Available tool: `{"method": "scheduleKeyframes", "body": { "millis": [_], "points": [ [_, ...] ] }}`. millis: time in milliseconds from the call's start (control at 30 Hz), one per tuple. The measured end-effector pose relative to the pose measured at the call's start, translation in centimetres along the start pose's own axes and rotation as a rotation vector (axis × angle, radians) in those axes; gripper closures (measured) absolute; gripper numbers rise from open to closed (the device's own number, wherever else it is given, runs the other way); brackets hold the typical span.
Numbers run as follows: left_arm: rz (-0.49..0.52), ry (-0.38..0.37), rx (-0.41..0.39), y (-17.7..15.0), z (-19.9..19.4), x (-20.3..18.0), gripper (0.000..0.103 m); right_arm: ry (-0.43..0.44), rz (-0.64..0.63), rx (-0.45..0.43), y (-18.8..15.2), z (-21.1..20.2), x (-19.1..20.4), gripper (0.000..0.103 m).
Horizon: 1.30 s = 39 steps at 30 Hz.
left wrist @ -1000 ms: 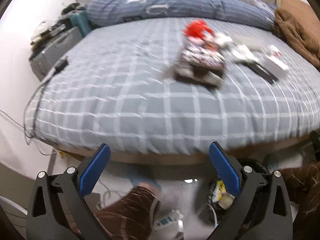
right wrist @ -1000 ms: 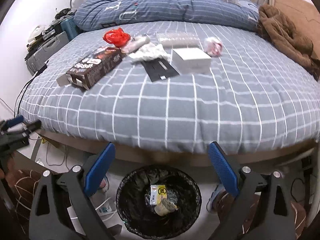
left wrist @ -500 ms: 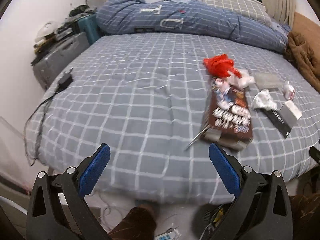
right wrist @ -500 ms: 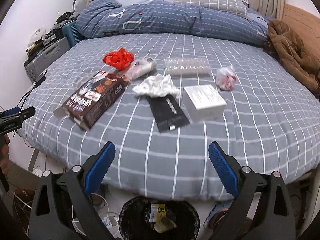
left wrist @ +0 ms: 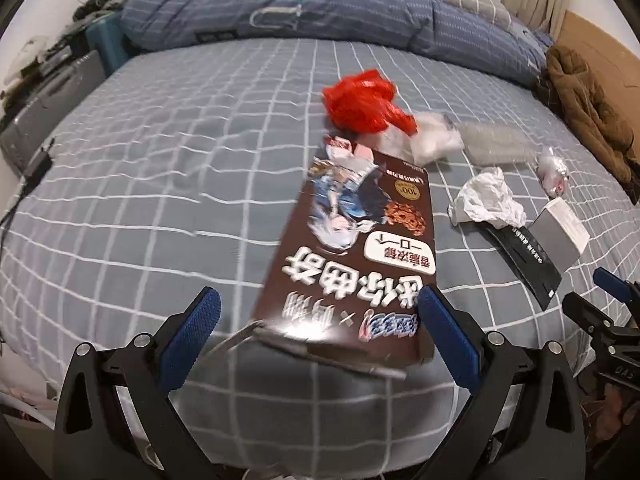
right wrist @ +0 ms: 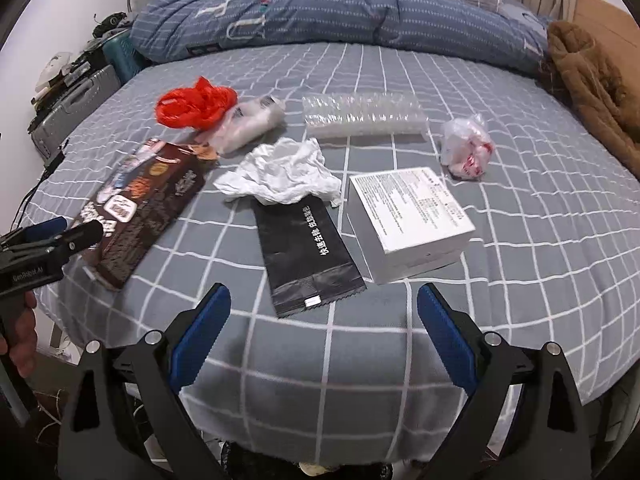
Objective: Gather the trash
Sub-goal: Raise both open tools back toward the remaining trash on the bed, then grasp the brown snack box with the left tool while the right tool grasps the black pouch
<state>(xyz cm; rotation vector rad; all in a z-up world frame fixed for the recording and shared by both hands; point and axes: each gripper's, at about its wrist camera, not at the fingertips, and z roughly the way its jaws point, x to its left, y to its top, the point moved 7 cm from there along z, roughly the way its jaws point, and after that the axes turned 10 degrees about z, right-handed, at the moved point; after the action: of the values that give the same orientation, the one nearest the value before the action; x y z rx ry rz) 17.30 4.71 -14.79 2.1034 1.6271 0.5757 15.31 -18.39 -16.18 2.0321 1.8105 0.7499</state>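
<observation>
Trash lies on the grey checked bed (right wrist: 520, 280). A brown cookie box (left wrist: 352, 256) lies with its near end between the open jaws of my left gripper (left wrist: 316, 324), untouched; the box also shows in the right wrist view (right wrist: 140, 200). Beyond are a red plastic bag (right wrist: 192, 104), crumpled white paper (right wrist: 280, 172), a black sachet (right wrist: 304, 252), a white box (right wrist: 408, 220), a clear tray (right wrist: 360, 116) and a small bag (right wrist: 466, 150). My right gripper (right wrist: 320, 332) is open and empty, just short of the sachet.
A rolled blue duvet (right wrist: 340, 12) lies along the bed's far side, a brown coat (right wrist: 592, 84) at the right. A suitcase (right wrist: 68, 108) and clutter stand left of the bed. The left gripper shows at the left edge of the right wrist view (right wrist: 48, 236).
Both grippers rose from floor level and moved in over the bed edge. The bin has dropped out of view. The cookie box now lies between my left jaws.
</observation>
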Motion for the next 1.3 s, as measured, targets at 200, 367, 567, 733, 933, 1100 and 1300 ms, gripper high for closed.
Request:
{"method": "scheduleKeyframes", "body": {
  "millis": [200,367,567,733,933,1100,1300],
  "points": [
    [-0.003,-0.027,0.005,1.1,1.0,-0.9,0.006,0.015,-0.005,0.032,0.3,2.4,0.1,0.013],
    [0.018,-0.018,0.021,2.2,2.1,-1.9,0.006,0.024,0.011,0.048,0.8,4.0,0.0,0.013],
    [0.035,0.002,0.042,3.0,3.8,-2.4,0.005,0.038,-0.013,0.059,1.3,5.0,1.0,0.019],
    [0.020,0.000,0.073,3.1,5.3,-2.4,0.005,0.045,-0.030,0.080,1.7,5.8,1.9,0.030],
    [0.011,-0.008,0.089,3.2,5.8,-2.2,0.007,0.042,-0.015,0.107,2.1,6.4,2.0,0.042],
    [0.001,-0.014,0.092,3.0,5.5,-2.1,0.008,0.017,-0.021,0.112,2.1,6.6,1.9,0.053],
    [0.012,0.011,0.067,2.3,4.1,-2.3,0.008,0.029,-0.020,0.115,1.8,6.0,2.0,0.077]
  ]
}}
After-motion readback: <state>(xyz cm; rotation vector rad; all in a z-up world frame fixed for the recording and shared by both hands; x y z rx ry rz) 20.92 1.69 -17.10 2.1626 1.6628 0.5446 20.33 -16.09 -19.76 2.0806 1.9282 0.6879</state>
